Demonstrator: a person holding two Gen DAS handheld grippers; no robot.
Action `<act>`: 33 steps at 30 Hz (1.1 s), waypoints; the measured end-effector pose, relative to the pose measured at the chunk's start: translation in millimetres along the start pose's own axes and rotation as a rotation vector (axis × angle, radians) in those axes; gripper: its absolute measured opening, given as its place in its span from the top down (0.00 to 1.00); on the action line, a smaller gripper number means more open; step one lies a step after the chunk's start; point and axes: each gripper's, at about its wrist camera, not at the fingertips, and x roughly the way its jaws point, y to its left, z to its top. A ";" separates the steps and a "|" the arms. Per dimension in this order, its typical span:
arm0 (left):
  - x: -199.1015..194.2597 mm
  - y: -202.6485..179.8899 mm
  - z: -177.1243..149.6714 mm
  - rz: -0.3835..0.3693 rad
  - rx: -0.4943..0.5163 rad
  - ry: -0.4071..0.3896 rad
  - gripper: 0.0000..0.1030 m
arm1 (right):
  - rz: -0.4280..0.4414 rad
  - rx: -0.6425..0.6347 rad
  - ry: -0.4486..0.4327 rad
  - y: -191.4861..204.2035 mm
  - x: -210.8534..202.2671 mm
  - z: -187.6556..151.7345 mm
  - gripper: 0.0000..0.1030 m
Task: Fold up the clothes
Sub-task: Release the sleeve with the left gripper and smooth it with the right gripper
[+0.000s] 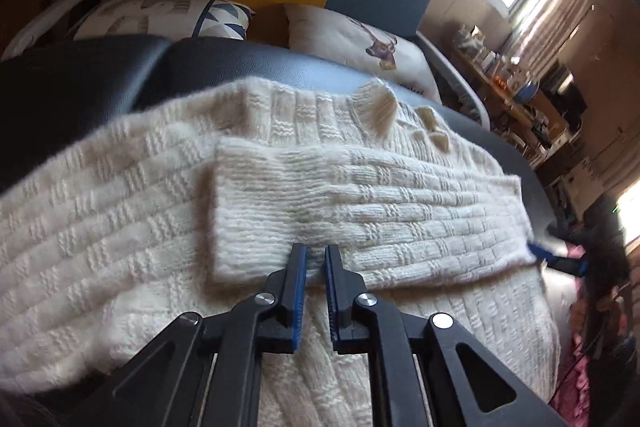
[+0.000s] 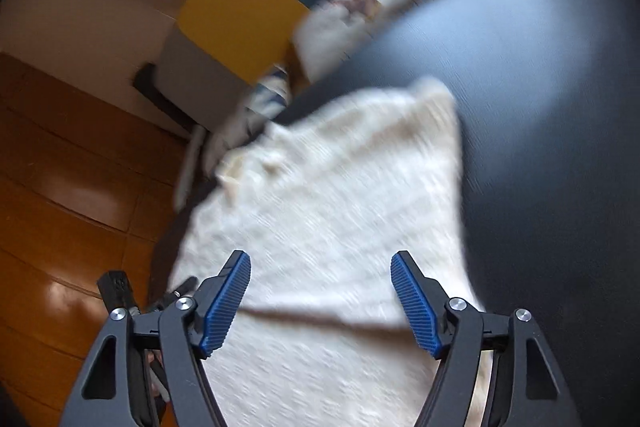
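Cream knit sweater (image 1: 280, 195) lies spread on a black padded tabletop (image 1: 100, 75), covering most of it from the near edge toward the far edge, where the collar ribbing sits. One sleeve (image 1: 360, 211) is laid across the body of the garment, cuff end toward the left edge, running out to the right edge.

Left tool (image 1: 316, 253): jaws drawn narrow, only a slim gap between the blue pads. The tips sit at the near edge of the folded sleeve and a little knit appears pinched between them; I judge it a grip on the sleeve edge, though the contact is partly hidden by the fingers themselves.

Right tool (image 2: 320, 261): jaws wide, nothing between the pads. It hangs above the sweater near the tabletop's right edge. The right wrist view is heavily blurred, so detail of the knit under it cannot be read. In the left wrist view a blue fingertip (image 1: 538, 251) shows at the sleeve's far right end.

Step in hand, as a judgement: sleeve-in fold, being set or smoothed flat on the body.

Next move likely calls for the right tool to find a hem or side edge and close on it cleanly, taking one layer, not two. Thick knit may bunch or slip.
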 end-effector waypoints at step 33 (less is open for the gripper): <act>-278.0 327.1 -201.6 0.075 -1.130 -0.517 0.84 | -0.192 -0.629 0.064 283.7 172.4 -76.4 0.14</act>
